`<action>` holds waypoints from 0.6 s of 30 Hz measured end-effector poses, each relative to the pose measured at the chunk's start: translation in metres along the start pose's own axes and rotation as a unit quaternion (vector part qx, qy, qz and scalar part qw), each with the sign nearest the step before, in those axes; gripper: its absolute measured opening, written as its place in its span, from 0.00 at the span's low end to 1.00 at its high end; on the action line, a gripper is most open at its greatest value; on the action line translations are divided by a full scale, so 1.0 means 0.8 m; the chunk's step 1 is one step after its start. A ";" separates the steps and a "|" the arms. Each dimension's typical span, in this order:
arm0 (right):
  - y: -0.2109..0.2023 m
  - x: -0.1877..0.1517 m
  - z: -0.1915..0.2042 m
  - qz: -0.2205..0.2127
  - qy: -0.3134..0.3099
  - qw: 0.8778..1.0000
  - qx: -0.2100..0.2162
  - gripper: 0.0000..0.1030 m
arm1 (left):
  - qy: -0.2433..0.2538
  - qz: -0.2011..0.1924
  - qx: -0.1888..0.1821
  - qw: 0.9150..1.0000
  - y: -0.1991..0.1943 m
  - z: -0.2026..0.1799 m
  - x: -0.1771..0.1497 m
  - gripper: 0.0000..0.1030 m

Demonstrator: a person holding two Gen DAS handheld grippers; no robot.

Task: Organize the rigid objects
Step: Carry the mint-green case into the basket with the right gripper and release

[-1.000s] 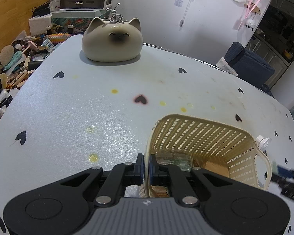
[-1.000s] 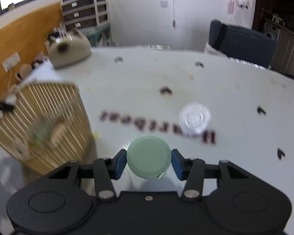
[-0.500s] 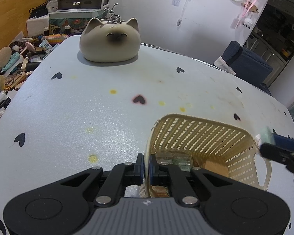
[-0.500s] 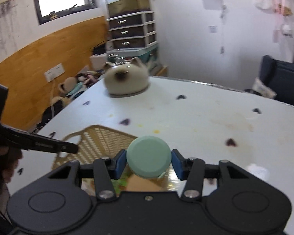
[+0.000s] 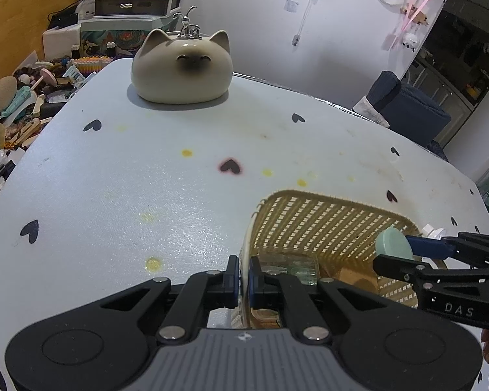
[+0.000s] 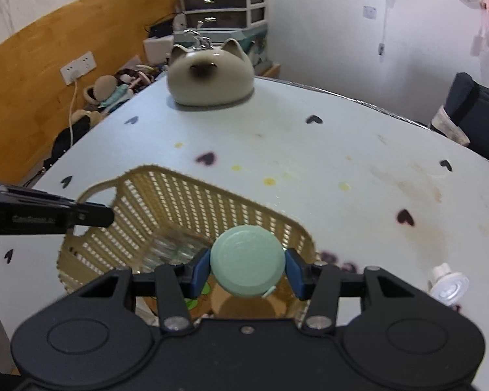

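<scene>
Left claw (image 5: 243,280) clamps the near-left rim of the tan basket (image 5: 329,224) on the worktop (image 5: 146,169); right claw (image 6: 247,268) grips a pale green disc (image 6: 247,268) above the basket's right side; white cap (image 6: 448,288) lies right of basket.

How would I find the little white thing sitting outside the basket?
Find the tan basket on the white table with black hearts. Just right of it, alone on the tabletop, lies a small white plastic cap. Unlike the green disc nearby, no gripper holds it.
</scene>
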State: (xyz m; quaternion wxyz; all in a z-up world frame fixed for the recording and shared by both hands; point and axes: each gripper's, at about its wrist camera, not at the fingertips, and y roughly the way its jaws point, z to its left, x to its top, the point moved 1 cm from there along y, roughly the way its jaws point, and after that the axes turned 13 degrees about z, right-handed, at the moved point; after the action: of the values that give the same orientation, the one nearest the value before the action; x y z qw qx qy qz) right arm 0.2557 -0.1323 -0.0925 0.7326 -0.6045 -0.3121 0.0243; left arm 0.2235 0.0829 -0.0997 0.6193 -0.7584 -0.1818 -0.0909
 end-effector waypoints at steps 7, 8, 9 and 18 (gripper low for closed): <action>-0.005 -0.001 -0.009 -0.003 0.009 1.000 -0.006 0.49 | 0.001 0.000 0.001 1.000 0.001 -0.001 0.000 0.06; -0.005 -0.001 -0.008 -0.003 0.008 1.000 -0.007 0.49 | 0.002 0.001 0.001 1.000 0.001 -0.001 0.001 0.06; -0.005 -0.001 -0.007 -0.002 0.006 1.000 -0.010 0.48 | 0.002 0.001 0.001 1.000 0.001 -0.001 0.001 0.06; -0.005 -0.002 -0.004 0.003 0.002 1.000 -0.014 0.50 | 0.003 0.001 0.002 1.000 0.001 -0.001 0.001 0.06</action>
State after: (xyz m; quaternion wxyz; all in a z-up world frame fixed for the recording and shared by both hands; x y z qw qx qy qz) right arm 0.2551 -0.1368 -0.0899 0.7246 -0.6158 -0.3087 0.0206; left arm 0.2250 0.0820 -0.1001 0.6215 -0.7572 -0.1787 -0.0923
